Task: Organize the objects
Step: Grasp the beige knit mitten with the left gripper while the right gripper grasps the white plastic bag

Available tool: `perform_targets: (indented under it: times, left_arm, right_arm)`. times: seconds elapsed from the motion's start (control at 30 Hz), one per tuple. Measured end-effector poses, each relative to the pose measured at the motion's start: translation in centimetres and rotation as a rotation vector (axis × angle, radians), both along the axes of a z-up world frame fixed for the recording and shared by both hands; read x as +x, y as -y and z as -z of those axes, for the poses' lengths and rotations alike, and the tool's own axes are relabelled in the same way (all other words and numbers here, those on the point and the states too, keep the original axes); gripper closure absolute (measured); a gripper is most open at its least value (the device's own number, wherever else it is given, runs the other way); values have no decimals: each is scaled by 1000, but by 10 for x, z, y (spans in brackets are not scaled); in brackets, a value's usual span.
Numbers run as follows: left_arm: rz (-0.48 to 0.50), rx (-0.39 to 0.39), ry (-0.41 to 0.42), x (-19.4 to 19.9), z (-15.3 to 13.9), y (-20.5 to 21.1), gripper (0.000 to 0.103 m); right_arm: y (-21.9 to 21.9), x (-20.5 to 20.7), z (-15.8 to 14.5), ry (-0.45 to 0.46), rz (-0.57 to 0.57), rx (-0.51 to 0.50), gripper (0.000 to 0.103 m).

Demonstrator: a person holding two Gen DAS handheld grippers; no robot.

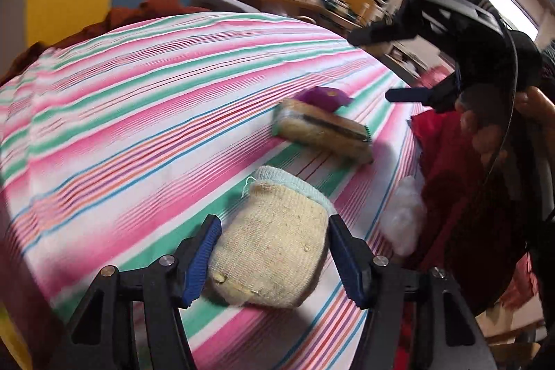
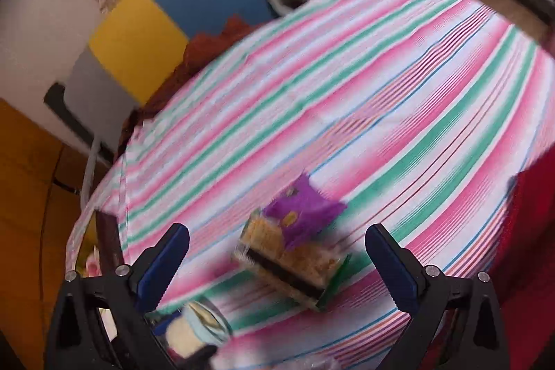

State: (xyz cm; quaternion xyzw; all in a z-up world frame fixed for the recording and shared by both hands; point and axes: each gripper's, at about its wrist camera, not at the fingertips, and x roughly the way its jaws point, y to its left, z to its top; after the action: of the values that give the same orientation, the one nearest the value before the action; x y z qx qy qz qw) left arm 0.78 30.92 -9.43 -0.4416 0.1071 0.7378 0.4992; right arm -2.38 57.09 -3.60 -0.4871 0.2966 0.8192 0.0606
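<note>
A cream knitted pouch (image 1: pixel 274 248) with a pale blue cuff sits between the blue pads of my left gripper (image 1: pixel 275 262), which is shut on it just over the striped tablecloth (image 1: pixel 156 92). The pouch stays sharp while the cloth blurs. Further on lies a clear packet of biscuits (image 1: pixel 322 130) with a purple wrapper (image 1: pixel 324 99) at its far end. My right gripper (image 1: pixel 385 65) hovers open to the right of the packet. In the right wrist view the packet (image 2: pixel 291 266) lies below the open right gripper (image 2: pixel 277 266), and the pouch (image 2: pixel 194 328) shows at bottom left.
A red cloth (image 1: pixel 447 162) and a crumpled white plastic piece (image 1: pixel 402 217) lie at the table's right edge. A hand (image 1: pixel 485 123) holds the right gripper. A rust-brown cloth (image 1: pixel 138 13) hangs at the far edge. Yellow and blue panels (image 2: pixel 138 40) and cluttered shelves stand behind.
</note>
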Motion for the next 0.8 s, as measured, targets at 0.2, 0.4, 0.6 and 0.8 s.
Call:
perform_targets:
  times: [0.2, 0.4, 0.6, 0.8]
  left_arm:
    - [-16, -6, -12, -3, 3, 9, 39]
    - [-25, 7, 1, -5, 5, 13, 39]
    - [-38, 3, 3, -3, 3, 14, 40]
    - [-57, -10, -11, -1, 1, 20, 43]
  right_arm:
    - [45, -1, 1, 175, -313, 104, 1]
    - [75, 27, 17, 328, -682, 334, 3]
    - [99, 35, 53, 494, -768, 499, 27]
    - [99, 38, 59, 477, -842, 539, 37]
